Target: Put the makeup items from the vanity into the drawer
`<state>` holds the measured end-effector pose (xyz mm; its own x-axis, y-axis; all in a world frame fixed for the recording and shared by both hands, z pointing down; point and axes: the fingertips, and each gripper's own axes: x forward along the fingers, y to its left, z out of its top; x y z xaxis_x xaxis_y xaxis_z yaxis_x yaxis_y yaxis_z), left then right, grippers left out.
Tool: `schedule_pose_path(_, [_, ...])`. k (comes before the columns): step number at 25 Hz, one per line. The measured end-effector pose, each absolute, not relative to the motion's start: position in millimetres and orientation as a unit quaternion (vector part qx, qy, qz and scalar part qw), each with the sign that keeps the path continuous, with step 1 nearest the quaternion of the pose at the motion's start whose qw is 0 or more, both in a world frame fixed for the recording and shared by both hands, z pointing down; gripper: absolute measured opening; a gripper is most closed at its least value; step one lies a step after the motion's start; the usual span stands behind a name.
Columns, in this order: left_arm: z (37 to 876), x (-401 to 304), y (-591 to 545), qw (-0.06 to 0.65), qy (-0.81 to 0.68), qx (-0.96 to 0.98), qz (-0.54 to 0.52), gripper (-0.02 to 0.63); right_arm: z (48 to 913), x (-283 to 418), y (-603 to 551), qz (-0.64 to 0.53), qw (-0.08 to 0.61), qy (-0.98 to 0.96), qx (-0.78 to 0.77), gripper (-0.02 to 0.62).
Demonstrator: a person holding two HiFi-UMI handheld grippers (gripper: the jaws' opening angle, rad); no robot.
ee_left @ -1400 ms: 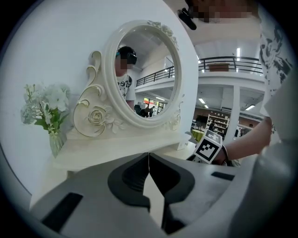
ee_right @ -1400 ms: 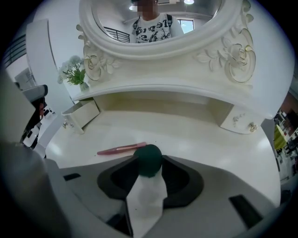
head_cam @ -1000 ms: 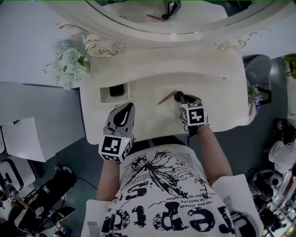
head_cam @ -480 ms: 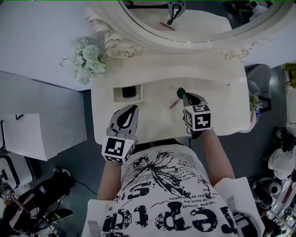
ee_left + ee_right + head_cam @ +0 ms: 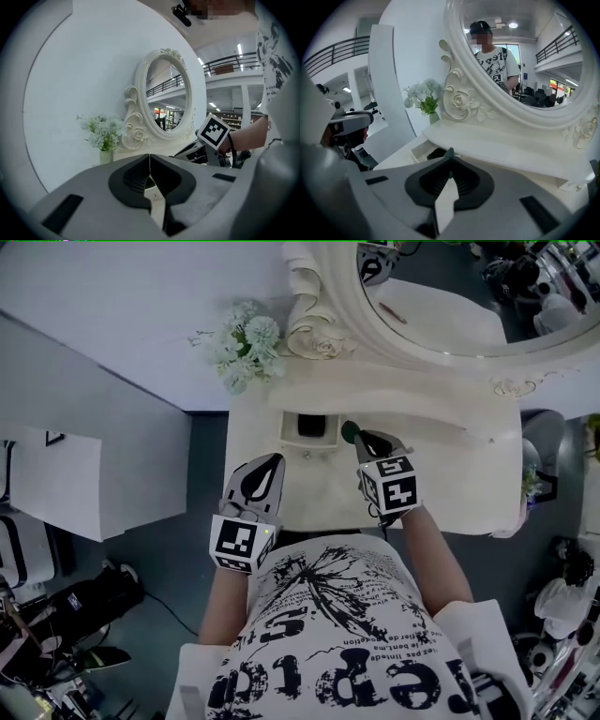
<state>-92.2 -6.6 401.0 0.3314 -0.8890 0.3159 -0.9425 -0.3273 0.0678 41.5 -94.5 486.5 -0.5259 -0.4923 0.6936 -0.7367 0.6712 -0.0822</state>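
A cream vanity top (image 5: 450,474) has a small open drawer (image 5: 288,427) sunk into it, with a dark item (image 5: 311,426) inside. My right gripper (image 5: 362,440) hovers just right of that drawer, shut on a makeup brush. The brush's dark green head (image 5: 349,432) pokes out past the fingertips, and its handle is hidden. In the right gripper view the green tip (image 5: 449,153) sticks up between the closed jaws, with the drawer (image 5: 423,149) just beyond. My left gripper (image 5: 267,463) rests over the vanity's front left, shut and empty, its jaws meeting (image 5: 150,172).
An ornate oval mirror (image 5: 441,306) stands at the back of the vanity. A vase of pale flowers (image 5: 240,345) sits at the back left corner. A small item (image 5: 489,439) lies on the right of the top. Grey floor and a white board (image 5: 52,484) lie to the left.
The right gripper has picked the brush up off the vanity top and carried it left, up to the drawer. The left gripper has barely moved. The head view has swung left.
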Motion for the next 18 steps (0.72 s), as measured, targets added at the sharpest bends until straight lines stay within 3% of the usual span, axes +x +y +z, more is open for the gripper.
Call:
schedule_pose_path(14, [409.0, -181.5, 33.2, 0.139, -0.633, 0.754, 0.107, 0.021, 510.3, -47.1, -91.3, 0.207, 0.335, -0.852, 0.345, 0.037])
schedule_pose_path(15, [409.2, -184.3, 33.9, 0.14, -0.635, 0.752, 0.106, 0.021, 511.9, -47.6, -91.4, 0.207, 0.34, -0.85, 0.346, 0.059])
schedule_pose_path(16, [409.5, -186.4, 34.1, 0.141, -0.636, 0.751, 0.106, 0.021, 513.8, -47.9, -90.6, 0.206, 0.345, -0.849, 0.344, 0.126])
schedule_pose_path(18, [409.7, -188.0, 32.8, 0.141, -0.635, 0.752, 0.105, 0.021, 515.5, -45.0, -89.8, 0.208, 0.349, -0.846, 0.344, 0.155])
